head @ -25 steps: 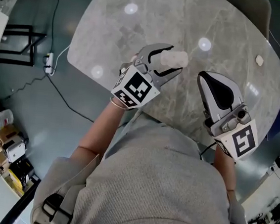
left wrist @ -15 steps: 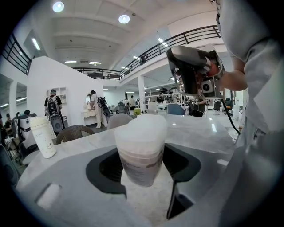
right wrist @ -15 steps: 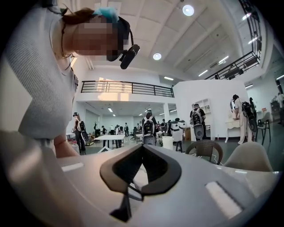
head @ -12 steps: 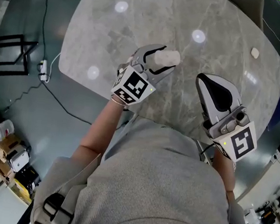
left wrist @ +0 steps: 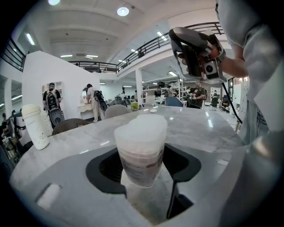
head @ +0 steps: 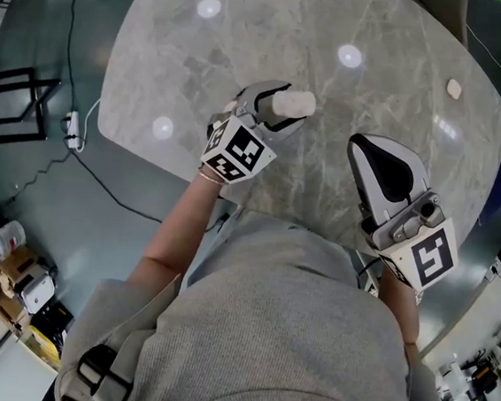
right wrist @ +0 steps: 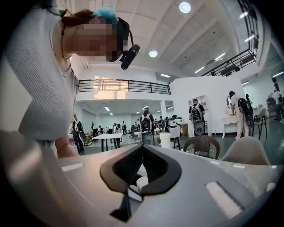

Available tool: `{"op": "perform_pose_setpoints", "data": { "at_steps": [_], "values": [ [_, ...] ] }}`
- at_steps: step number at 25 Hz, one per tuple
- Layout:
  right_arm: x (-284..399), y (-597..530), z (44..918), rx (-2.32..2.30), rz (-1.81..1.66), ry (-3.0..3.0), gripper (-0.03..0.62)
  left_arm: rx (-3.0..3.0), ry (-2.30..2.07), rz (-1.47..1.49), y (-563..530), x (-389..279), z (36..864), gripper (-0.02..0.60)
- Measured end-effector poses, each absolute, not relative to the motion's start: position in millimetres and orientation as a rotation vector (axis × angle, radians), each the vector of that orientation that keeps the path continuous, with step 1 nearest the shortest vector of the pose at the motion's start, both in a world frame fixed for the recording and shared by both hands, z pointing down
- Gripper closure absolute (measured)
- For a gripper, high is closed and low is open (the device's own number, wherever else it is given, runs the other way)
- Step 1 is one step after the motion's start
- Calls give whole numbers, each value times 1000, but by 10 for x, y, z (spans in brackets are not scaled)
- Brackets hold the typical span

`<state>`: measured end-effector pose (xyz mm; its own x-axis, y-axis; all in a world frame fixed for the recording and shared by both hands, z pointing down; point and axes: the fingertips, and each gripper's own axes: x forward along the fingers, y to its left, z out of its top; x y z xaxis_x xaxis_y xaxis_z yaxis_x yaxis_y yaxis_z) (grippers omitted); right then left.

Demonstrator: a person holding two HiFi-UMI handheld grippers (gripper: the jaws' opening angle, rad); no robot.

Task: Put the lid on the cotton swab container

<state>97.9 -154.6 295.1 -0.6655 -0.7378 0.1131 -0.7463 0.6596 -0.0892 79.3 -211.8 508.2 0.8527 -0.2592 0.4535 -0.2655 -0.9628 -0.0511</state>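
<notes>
Two grippers show over the grey marble table [head: 203, 57] in the head view. The left gripper [head: 281, 107] sits at about 12 o'clock from the picture's centre. Its jaws grasp the cotton swab container [head: 298, 102], a pale frosted tub that sticks out toward 2 o'clock from the gripper's marker cube [head: 236, 154]. The right gripper [head: 376, 146] is at 3 o'clock, well apart from the container, pointing toward 12 o'clock with its jaws clenched together. A small pale round object [head: 454, 87] lies at 2 o'clock near the table's far edge; I cannot tell whether it is the lid. A power strip [head: 70, 128] lies on the floor at 9 o'clock.

From the left gripper view, the container stands between the two jaws at 6 o'clock, gripped at its lower part. Its top is frosted and slightly wider, and a brownish band shows below. Whether that top is a separate lid I cannot tell. The right gripper hangs at 1 o'clock, above the table. A white bottle [left wrist: 35, 126] stands on the table at 9 o'clock.

From the right gripper view, the jaw tips meet. A small white bit [right wrist: 140, 182] shows in the hollow behind them, too small to identify. A wicker chair [right wrist: 202, 146] stands at 3 o'clock.
</notes>
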Motion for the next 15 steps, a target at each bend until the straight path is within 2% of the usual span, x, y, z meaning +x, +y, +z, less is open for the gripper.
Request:
{"op": "perform_pose_setpoints", "data": {
  "at_steps": [15],
  "values": [
    [986, -1555, 2963, 1273, 230, -2806, 592, 2972, -340, 839, -2032, 773, 5362, 314]
  ]
}}
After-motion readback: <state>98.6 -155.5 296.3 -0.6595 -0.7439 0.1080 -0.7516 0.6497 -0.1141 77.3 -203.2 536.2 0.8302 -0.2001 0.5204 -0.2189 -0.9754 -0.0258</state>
